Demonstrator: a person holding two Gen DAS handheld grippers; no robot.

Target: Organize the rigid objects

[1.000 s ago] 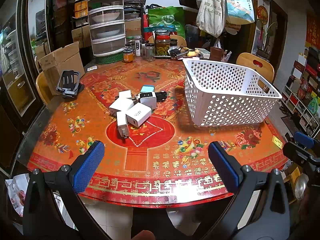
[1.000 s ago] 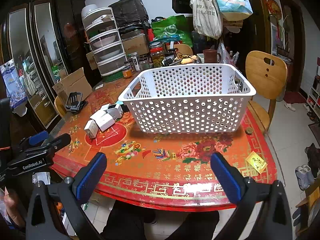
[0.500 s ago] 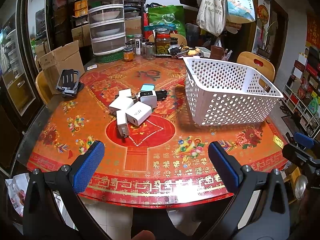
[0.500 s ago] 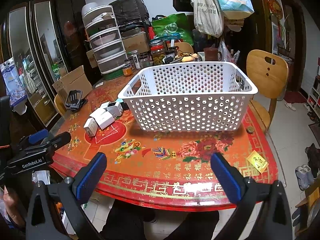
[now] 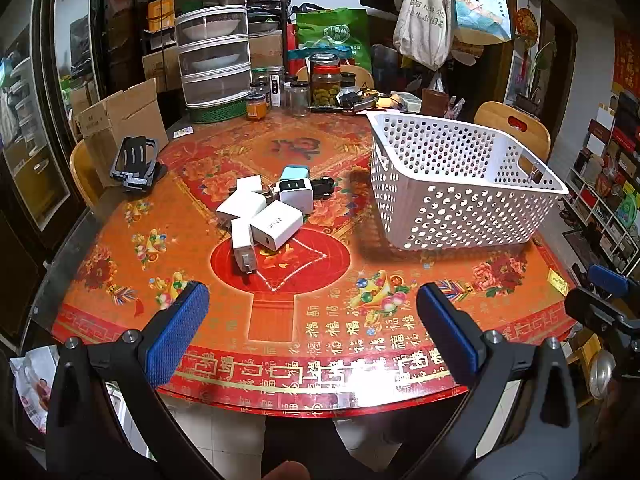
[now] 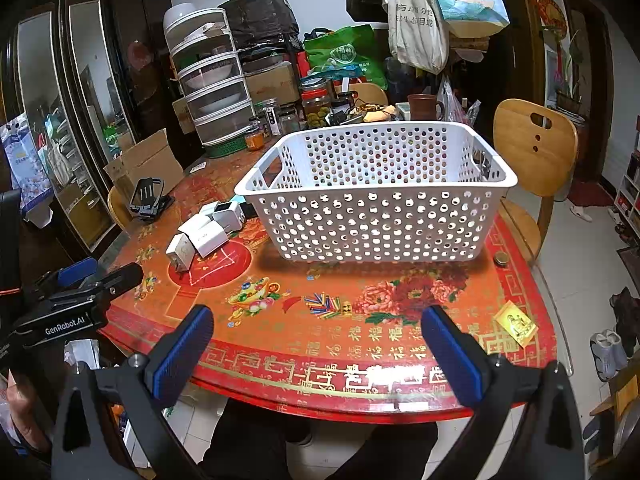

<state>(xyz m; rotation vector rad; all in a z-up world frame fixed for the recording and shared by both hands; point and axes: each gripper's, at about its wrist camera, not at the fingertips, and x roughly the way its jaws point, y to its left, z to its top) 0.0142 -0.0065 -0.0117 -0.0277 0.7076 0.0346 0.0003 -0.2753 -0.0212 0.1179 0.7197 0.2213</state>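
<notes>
Chargers (image 5: 264, 216) lie clustered on the table (image 5: 280, 344) ahead and slightly left of the left gripper (image 5: 312, 320), nearer it than the right gripper (image 6: 316, 344), both wide open and empty, basket (image 5: 460, 200) just right.

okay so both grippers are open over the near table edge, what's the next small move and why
Probably ease the left gripper forward toward the nearest white charger. Both grippers are open and empty, the chargers lie clustered left of the white basket, and that pile sits ahead of the left one.

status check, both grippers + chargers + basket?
Left gripper open, right gripper open, both empty. White plug chargers piled beside white perforated plastic basket. Path clear.
</notes>
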